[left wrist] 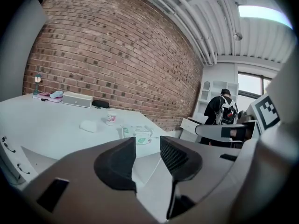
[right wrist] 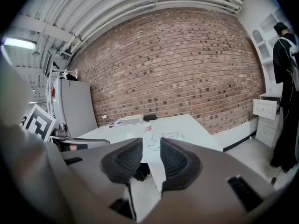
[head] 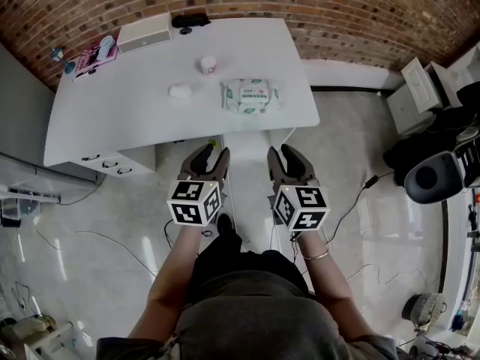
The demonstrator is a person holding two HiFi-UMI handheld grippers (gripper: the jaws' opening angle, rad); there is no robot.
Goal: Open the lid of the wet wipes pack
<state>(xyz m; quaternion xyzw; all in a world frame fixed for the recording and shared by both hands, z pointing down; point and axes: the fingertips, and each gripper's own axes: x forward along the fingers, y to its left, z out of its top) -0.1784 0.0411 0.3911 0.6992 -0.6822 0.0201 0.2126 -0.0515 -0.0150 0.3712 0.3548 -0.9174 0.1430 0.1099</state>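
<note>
The wet wipes pack (head: 251, 96), white with green print, lies flat near the front right part of the white table (head: 112, 118), lid down. It also shows small in the left gripper view as the pack (left wrist: 140, 134) and in the right gripper view as the pack (right wrist: 170, 136). My left gripper (head: 211, 156) and right gripper (head: 287, 156) hover side by side over the floor, short of the table's front edge and well apart from the pack. Both stand open with nothing between the jaws, as the left gripper (left wrist: 148, 146) and right gripper (right wrist: 152, 148) show in their own views.
A small cup (head: 208, 65) and a white lump (head: 179, 91) sit left of the pack. A white box (head: 145, 33), a black case (head: 190, 21) and a pink book (head: 94, 55) line the far edge. Drawers (head: 112, 160) hang under the table. A person (left wrist: 223, 111) stands off right.
</note>
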